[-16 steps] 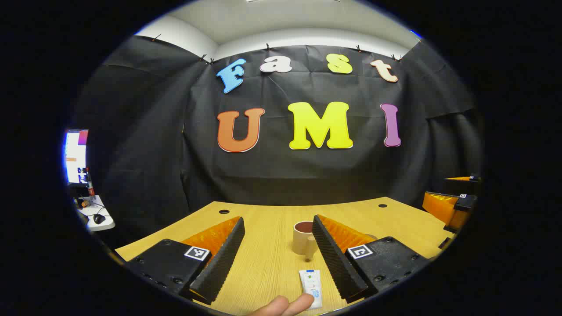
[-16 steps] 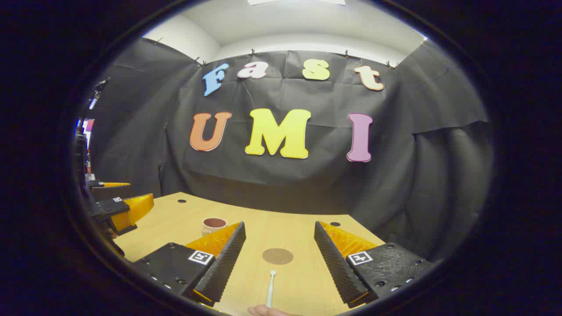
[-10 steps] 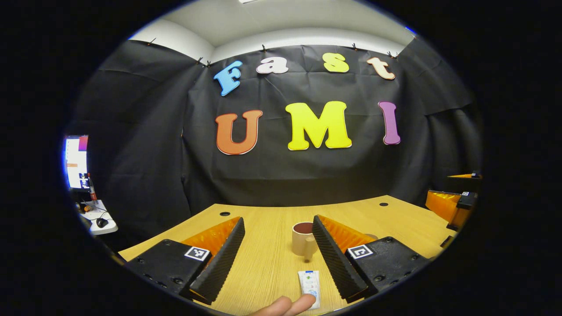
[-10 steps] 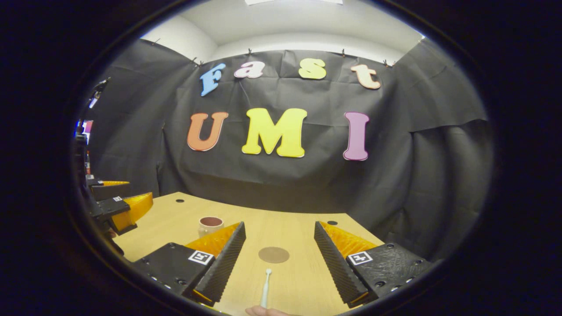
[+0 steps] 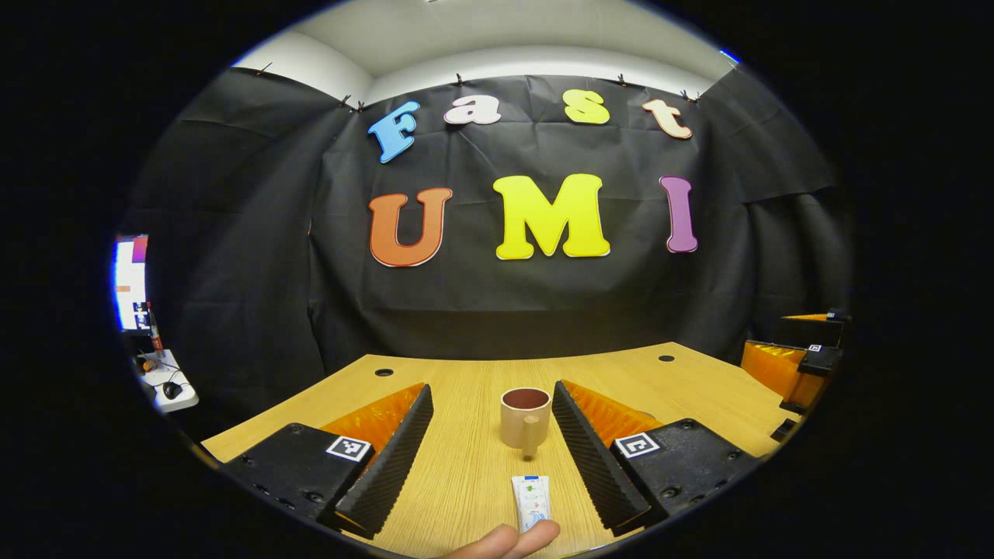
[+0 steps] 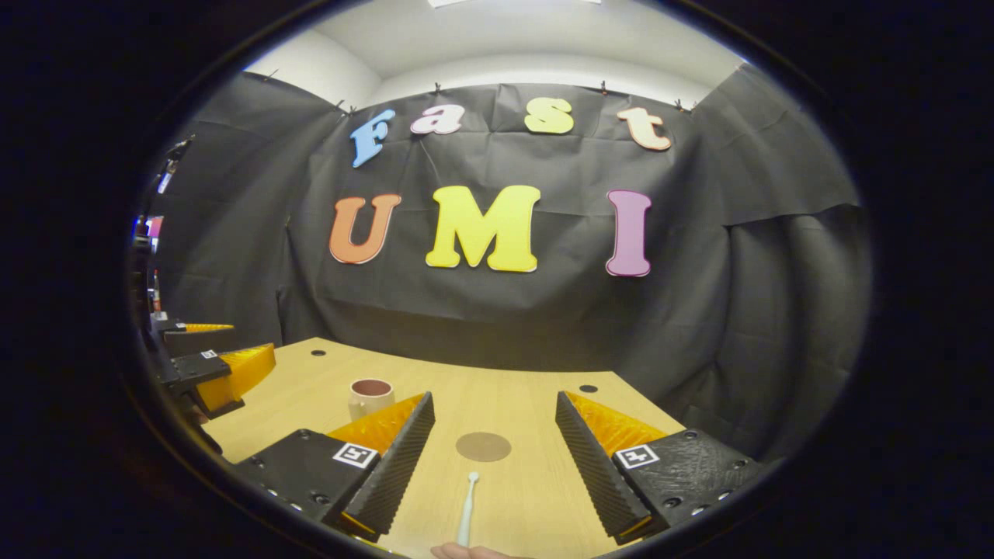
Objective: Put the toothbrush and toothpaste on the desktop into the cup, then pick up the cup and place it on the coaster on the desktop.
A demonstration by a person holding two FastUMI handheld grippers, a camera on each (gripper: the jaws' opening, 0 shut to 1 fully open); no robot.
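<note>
Bare desktop [image 5: 466, 466] lies open between the left gripper [image 5: 491, 458]'s 2 spread fingers, blocked only by the toothpaste [image 5: 531, 501] near and the cup [image 5: 525, 416] beyond it, while between the right gripper [image 6: 494, 458]'s parted fingers lie the toothbrush [image 6: 467, 508] and the flat coaster [image 6: 483, 446].

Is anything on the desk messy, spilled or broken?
Nothing stands out. The cup stands upright, the toothpaste and toothbrush lie flat on the desk, and the coaster is bare.
</note>
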